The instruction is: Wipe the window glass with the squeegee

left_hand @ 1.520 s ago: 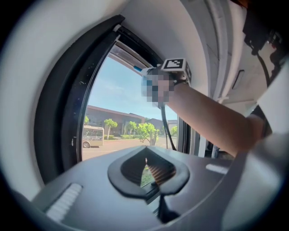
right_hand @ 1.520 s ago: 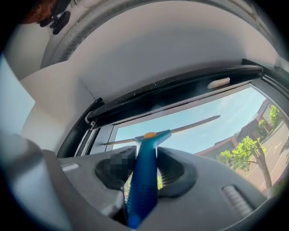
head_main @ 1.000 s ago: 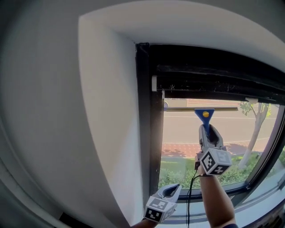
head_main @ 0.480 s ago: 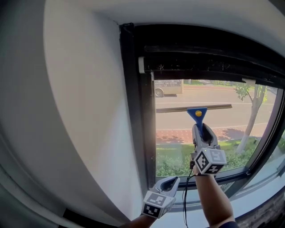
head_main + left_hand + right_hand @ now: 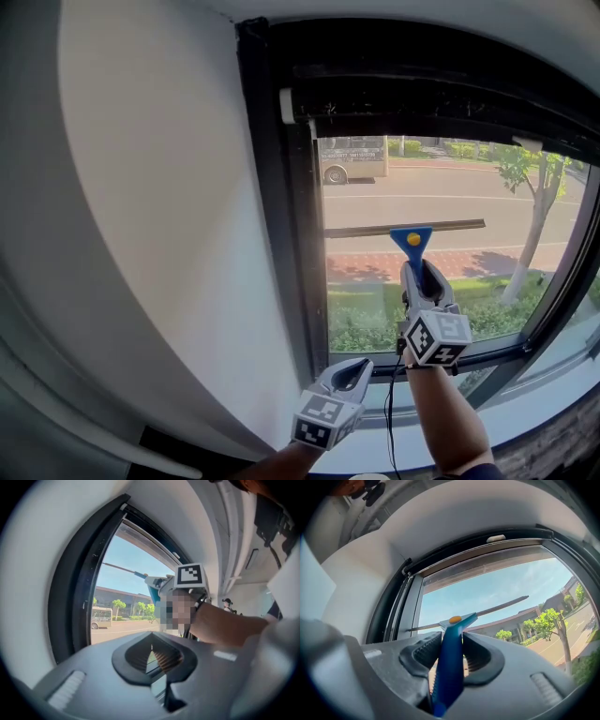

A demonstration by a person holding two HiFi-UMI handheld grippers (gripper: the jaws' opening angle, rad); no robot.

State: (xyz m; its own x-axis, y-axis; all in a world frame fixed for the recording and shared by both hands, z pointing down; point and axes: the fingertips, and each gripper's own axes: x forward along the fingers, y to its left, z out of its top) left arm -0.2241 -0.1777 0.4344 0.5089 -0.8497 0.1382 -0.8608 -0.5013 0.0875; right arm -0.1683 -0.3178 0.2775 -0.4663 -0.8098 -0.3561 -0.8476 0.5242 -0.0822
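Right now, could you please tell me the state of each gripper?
The left gripper is shut, holding nothing.
The right gripper is shut on the blue squeegee handle.

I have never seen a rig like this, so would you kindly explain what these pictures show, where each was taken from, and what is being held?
There is no robot: a person works two hand-held two-jaw grippers. The head view comes from a camera on the person's head. The other two come from cameras riding on each gripper, looking along its jaws. The right gripper is shut on the blue handle of a squeegee, whose blade runs level across the window glass. The left gripper hangs low beside the dark window frame, jaws nearly together with nothing between them. Outside are a road, trees and a bus.
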